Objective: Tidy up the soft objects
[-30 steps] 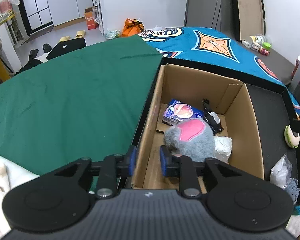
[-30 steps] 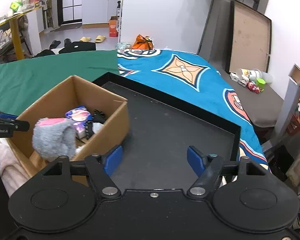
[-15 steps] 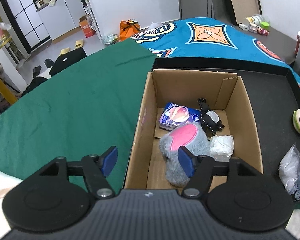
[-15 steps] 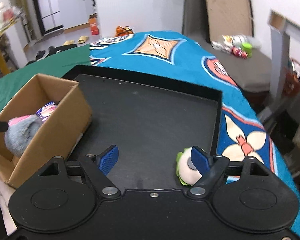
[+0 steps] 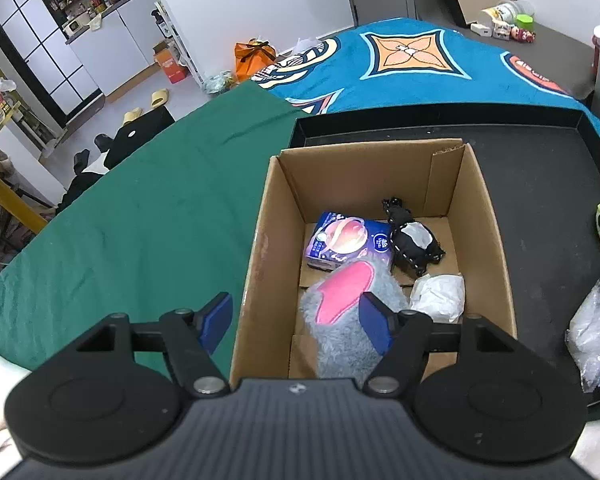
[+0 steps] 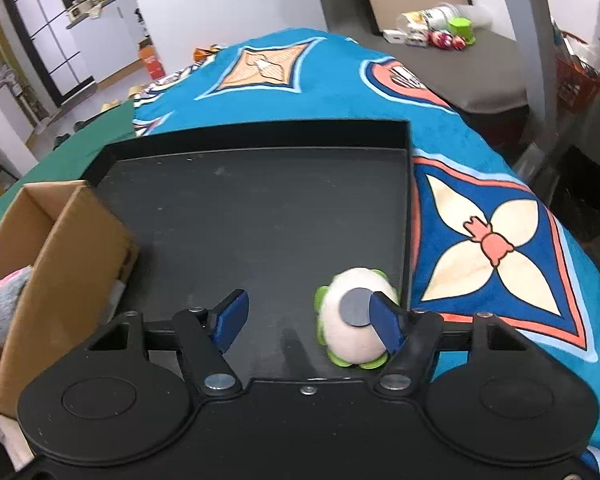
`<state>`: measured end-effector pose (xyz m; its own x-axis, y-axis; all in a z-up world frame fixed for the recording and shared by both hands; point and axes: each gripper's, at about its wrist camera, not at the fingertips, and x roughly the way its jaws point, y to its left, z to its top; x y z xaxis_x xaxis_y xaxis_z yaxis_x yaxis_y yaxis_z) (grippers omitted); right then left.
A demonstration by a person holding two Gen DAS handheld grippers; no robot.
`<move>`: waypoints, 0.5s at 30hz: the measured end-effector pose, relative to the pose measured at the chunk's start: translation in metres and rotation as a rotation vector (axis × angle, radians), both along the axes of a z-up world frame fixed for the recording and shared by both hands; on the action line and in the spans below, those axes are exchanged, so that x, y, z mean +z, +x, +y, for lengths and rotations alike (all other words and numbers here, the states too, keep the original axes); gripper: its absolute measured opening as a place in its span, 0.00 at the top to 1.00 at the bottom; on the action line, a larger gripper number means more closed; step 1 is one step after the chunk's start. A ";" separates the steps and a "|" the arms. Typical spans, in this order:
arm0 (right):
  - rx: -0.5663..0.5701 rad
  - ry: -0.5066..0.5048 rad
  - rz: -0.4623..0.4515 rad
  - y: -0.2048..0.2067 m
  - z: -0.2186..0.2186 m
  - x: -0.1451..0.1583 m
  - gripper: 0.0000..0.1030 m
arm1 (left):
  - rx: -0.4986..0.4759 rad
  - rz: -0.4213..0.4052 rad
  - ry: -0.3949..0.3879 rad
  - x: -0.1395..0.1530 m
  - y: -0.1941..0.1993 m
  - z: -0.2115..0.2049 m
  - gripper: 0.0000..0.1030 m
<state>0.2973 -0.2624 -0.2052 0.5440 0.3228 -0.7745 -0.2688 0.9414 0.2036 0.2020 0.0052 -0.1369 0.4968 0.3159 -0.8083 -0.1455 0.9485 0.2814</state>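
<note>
Blue patterned cloth (image 6: 480,160) and green cloth (image 5: 140,208) cover a table under a black tray (image 6: 260,208). On the tray, a cardboard box (image 5: 260,248) holds a grey-pink plush (image 5: 348,320). Left gripper (image 5: 296,322) opens wide astride the box's wall, empty. Right gripper (image 6: 308,320) closes around a white-green plush (image 6: 354,320), one pad touching.
</note>
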 end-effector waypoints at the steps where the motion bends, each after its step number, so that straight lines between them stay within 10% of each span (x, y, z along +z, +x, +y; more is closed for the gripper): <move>1: -0.004 0.000 0.002 0.001 -0.001 -0.002 0.37 | 0.002 -0.001 0.006 0.000 0.000 0.000 0.33; 15: 0.025 -0.186 -0.060 0.004 0.004 -0.018 0.71 | 0.024 0.004 0.057 0.002 0.000 -0.002 0.32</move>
<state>0.3008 -0.2587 -0.2233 0.5843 0.1908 -0.7888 -0.2989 0.9543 0.0094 0.2019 0.0034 -0.1346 0.4852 0.3733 -0.7907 -0.1671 0.9272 0.3352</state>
